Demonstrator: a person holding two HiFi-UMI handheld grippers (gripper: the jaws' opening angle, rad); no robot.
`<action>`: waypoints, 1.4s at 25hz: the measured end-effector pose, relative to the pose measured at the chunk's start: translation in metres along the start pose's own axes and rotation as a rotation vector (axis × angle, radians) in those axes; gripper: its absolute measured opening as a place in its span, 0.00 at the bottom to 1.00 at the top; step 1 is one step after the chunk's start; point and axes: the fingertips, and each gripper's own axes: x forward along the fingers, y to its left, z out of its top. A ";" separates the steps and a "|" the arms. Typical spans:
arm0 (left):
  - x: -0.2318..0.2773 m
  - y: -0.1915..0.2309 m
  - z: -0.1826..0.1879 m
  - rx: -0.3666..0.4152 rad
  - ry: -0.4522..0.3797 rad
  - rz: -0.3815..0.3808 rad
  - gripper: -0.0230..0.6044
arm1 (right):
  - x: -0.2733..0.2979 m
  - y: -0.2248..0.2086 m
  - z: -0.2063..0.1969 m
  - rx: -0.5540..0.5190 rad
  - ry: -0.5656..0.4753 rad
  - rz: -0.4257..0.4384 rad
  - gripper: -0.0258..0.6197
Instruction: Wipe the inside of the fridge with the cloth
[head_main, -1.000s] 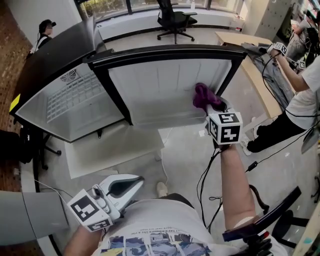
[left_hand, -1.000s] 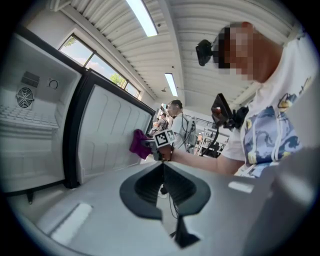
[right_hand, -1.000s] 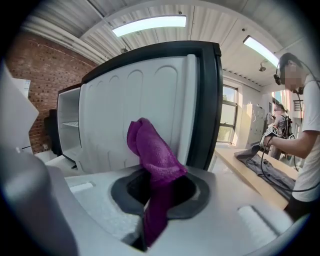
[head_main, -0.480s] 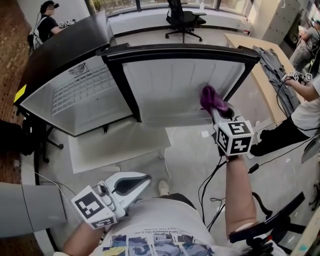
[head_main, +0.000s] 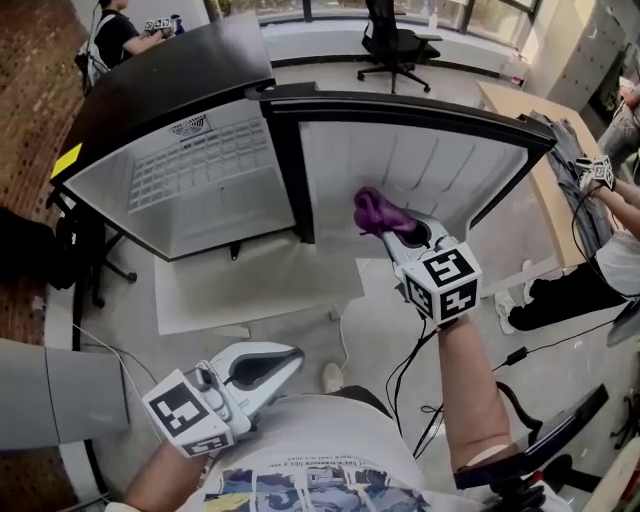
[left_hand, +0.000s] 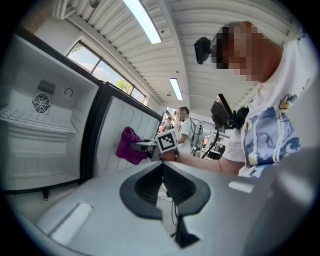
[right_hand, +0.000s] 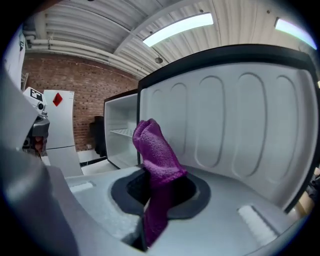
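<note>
A black fridge (head_main: 170, 80) stands open, its white inside (head_main: 190, 185) at the left and the ribbed inner face of its door (head_main: 420, 165) swung out to the right. My right gripper (head_main: 392, 234) is shut on a purple cloth (head_main: 372, 210), held against the lower left of the door's inner face; the cloth (right_hand: 156, 165) sticks up between the jaws with the door liner (right_hand: 235, 125) close behind. My left gripper (head_main: 285, 358) hangs low by the person's waist, shut and empty, away from the fridge. From there the cloth (left_hand: 127, 146) shows beside the door.
A white mat (head_main: 240, 290) lies on the floor below the fridge. A wooden table (head_main: 545, 170) with grey fabric stands at the right, and people sit beside it. An office chair (head_main: 395, 45) stands behind. A cable (head_main: 400, 370) trails on the floor.
My right gripper has carried the purple cloth leftward and slightly down across the door's inner face, from its right part toward the hinge side. The left gripper has stayed put.
</note>
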 end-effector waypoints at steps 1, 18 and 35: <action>-0.005 0.002 0.000 -0.002 -0.002 0.013 0.05 | 0.009 0.008 -0.001 -0.012 0.004 0.017 0.12; -0.052 0.025 -0.005 -0.013 0.014 0.124 0.05 | 0.088 0.026 -0.053 -0.060 0.119 0.000 0.12; -0.022 0.013 0.003 0.022 0.039 0.041 0.05 | 0.045 -0.045 -0.083 -0.025 0.169 -0.193 0.12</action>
